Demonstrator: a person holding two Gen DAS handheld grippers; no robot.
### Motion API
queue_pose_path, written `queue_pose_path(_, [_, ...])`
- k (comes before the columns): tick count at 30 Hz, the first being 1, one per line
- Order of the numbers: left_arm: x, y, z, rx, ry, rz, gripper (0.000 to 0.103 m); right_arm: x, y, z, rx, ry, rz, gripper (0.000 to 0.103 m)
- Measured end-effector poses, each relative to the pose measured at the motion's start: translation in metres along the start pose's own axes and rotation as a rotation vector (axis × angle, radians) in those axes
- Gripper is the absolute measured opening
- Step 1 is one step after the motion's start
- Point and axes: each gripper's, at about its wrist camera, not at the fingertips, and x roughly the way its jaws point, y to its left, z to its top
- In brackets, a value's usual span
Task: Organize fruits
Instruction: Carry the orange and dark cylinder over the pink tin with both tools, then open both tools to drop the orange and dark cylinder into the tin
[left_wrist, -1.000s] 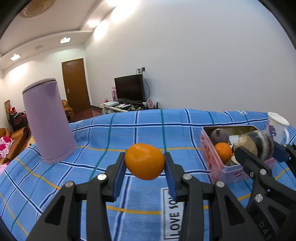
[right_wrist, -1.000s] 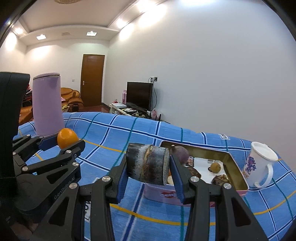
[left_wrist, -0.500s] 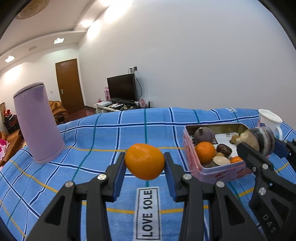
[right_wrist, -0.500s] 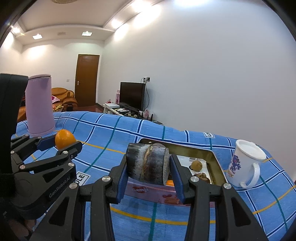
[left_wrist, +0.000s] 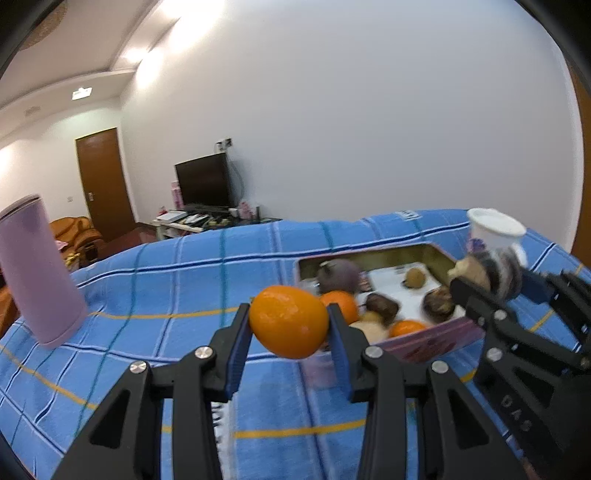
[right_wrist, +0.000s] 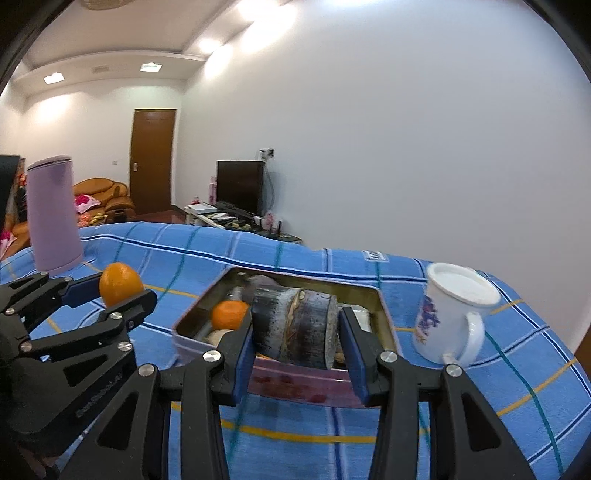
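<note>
left gripper (left_wrist: 290, 325) clamps a round orange tangerine (left_wrist: 289, 322) just short of the pink rectangular metal tin (right_wrist: 295, 384), likely to drop it in; right gripper (right_wrist: 295, 330) grips a dark striped cylindrical chunk (right_wrist: 295, 326) over the tin's near rim, beside the white floral mug (right_wrist: 450, 321).

The orange (left_wrist: 289, 327) has a glossy, finely pitted peel. The dark chunk (right_wrist: 295, 328) looks rough and fibrous, with a matt bark-like skin. The tin (right_wrist: 384, 317) is metal, its inner walls a dull gold sheen. The cloth (left_wrist: 184, 280) is soft woven fabric, matt. The mug (right_wrist: 448, 325) is smooth, glossy, enamel-like. The tumbler (left_wrist: 38, 273) is smooth, satin lilac. Both grippers' fingers (left_wrist: 236, 354) are matt black plastic with blue pads and shiny metal screws.
</note>
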Motion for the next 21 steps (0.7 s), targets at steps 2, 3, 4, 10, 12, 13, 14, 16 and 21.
queue_pose_path(2, [0.003, -0.011, 0.006, 0.007, -0.008, -0.016, 0.042, 0.002, -0.01, -0.001, 0.025, 0.013, -0.022, 0.045])
queue_pose_path(3, [0.004, -0.015, 0.008, 0.008, -0.01, -0.022, 0.042, 0.004, -0.016, -0.001, 0.045, 0.023, -0.029, 0.045])
queue_pose_path(4, [0.005, -0.019, 0.01, 0.008, -0.011, -0.029, 0.042, 0.005, -0.021, -0.001, 0.06, 0.029, -0.032, 0.045])
queue_pose_path(10, [0.015, -0.039, 0.016, 0.007, -0.002, -0.077, 0.042, 0.009, -0.04, 0.001, 0.097, 0.058, -0.061, 0.045])
queue_pose_path(12, [0.02, -0.044, 0.018, 0.004, 0.006, -0.095, 0.042, 0.01, -0.045, 0.002, 0.086, 0.063, -0.071, 0.045])
queue_pose_path(13, [0.022, -0.046, 0.019, 0.001, 0.007, -0.1, 0.042, 0.011, -0.046, 0.003, 0.081, 0.064, -0.075, 0.045])
queue_pose_path(14, [0.024, -0.047, 0.02, -0.003, 0.01, -0.106, 0.042, 0.012, -0.049, 0.004, 0.074, 0.066, -0.083, 0.045])
queue_pose_path(16, [0.029, -0.05, 0.022, -0.016, 0.018, -0.118, 0.042, 0.015, -0.054, 0.005, 0.066, 0.073, -0.09, 0.045])
queue_pose_path(21, [0.045, -0.054, 0.032, -0.048, 0.032, -0.136, 0.042, 0.032, -0.064, 0.014, 0.062, 0.091, -0.101, 0.045])
